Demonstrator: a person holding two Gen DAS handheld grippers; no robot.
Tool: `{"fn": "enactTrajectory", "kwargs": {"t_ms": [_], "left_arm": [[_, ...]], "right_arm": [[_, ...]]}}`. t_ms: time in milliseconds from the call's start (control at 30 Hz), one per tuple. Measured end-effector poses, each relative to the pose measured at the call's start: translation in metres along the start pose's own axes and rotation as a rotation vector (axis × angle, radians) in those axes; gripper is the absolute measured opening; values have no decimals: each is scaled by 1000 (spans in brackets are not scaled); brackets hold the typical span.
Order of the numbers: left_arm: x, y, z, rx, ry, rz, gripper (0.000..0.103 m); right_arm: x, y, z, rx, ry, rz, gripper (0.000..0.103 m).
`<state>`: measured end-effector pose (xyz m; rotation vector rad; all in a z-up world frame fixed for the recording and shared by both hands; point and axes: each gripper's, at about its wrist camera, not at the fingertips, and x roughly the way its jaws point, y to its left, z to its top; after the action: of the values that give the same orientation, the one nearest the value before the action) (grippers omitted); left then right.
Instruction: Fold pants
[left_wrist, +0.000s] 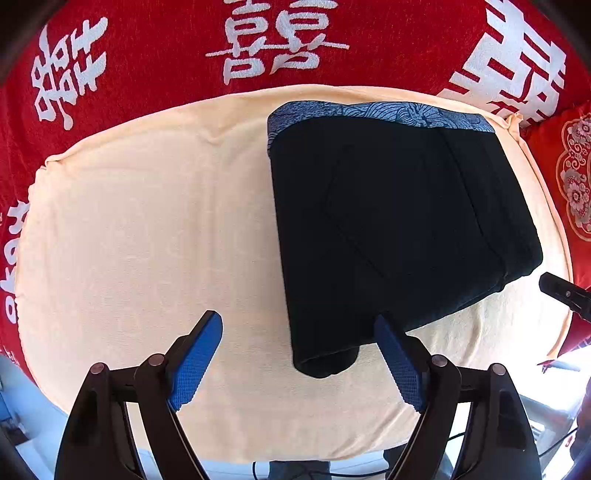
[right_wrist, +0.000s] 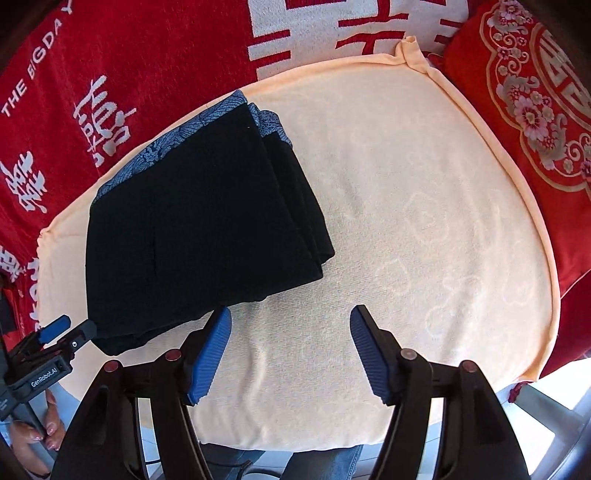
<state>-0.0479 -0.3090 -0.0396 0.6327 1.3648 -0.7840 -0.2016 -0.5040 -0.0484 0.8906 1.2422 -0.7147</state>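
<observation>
The black pants (left_wrist: 388, 221) (right_wrist: 192, 221) lie folded into a compact stack on a cream towel (left_wrist: 147, 221) (right_wrist: 406, 221), their blue patterned waistband (left_wrist: 369, 112) (right_wrist: 166, 147) at the far edge. My left gripper (left_wrist: 297, 319) hangs open above the stack's near corner; the pads do not press the cloth. It also shows at the lower left of the right wrist view, as the left gripper (right_wrist: 72, 328) beside that same corner. My right gripper (right_wrist: 291, 311) stands open over bare towel just right of the pants, with nothing between its fingers. One of its fingers (left_wrist: 554, 286) shows at the right edge.
A red blanket (left_wrist: 166, 55) (right_wrist: 110, 55) with white characters lies under and behind the towel. A red pillow (right_wrist: 535, 110) (left_wrist: 576, 177) with a floral pattern borders the towel's right side. A person's hand (right_wrist: 33, 435) holds the left gripper, and denim-clad legs (right_wrist: 332, 458) show below the near edge.
</observation>
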Motion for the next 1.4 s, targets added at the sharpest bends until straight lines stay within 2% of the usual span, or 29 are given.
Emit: {"fn": "enactTrajectory", "kwargs": {"t_ms": [200,367,433,567,867,1400], "left_arm": [[1,11,0,12,7,21,85],[3,15,4,-7,11,29,85],[3,15,6,-12,4,45,103],[3,12,11,-13,4,52,103],[8,4,29,-79,26,78,103],[27,-1,64,-139,46,82,103]], "right_arm": [[-2,19,-14,-18,-19,16,74],[1,25,-13,-36,-18,43,74],[2,28,-9,-48,-25,49,81],[-1,33,2,-103,-47,66,85],[6,23,38,-148,-9,107,85],[33,-16,80,-192,44,73,85]]}}
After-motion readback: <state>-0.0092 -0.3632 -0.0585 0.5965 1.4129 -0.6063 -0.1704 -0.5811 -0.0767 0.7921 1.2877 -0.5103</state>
